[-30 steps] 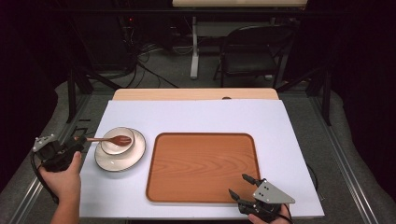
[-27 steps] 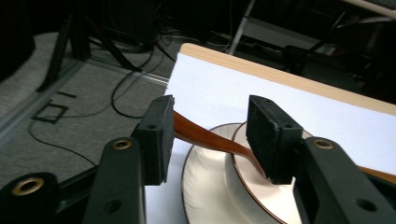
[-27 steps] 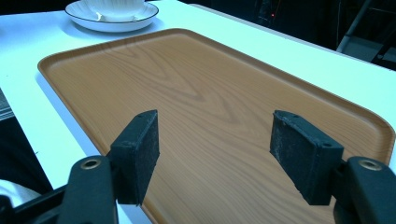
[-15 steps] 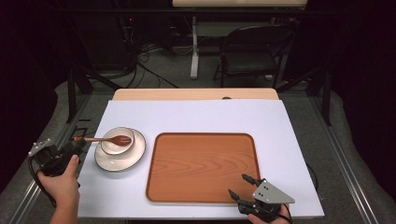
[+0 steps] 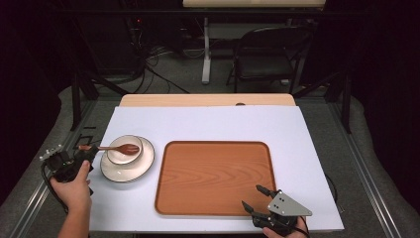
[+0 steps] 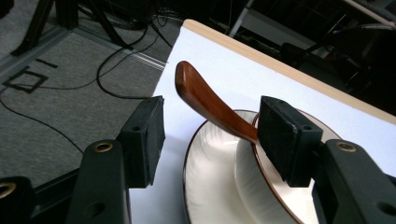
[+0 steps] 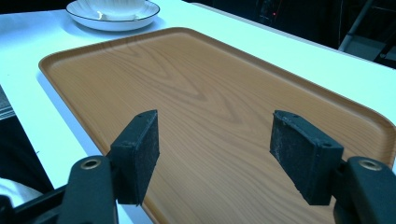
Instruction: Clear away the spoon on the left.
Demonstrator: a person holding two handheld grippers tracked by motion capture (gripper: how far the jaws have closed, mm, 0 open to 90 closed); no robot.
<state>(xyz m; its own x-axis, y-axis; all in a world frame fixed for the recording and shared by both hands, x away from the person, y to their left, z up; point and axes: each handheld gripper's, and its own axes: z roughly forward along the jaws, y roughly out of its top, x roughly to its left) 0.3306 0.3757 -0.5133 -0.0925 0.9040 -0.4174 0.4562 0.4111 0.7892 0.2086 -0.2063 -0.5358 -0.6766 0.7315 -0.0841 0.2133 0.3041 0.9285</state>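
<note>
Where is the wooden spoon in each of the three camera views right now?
High view: the spoon is at the left, its head in the bowl, its handle pointing left toward the left gripper.
Left gripper view: the spoon is at the centre, its handle rising between the open jaws.
Right gripper view: I cannot make it out.
Shared landmark: the white saucer.
</note>
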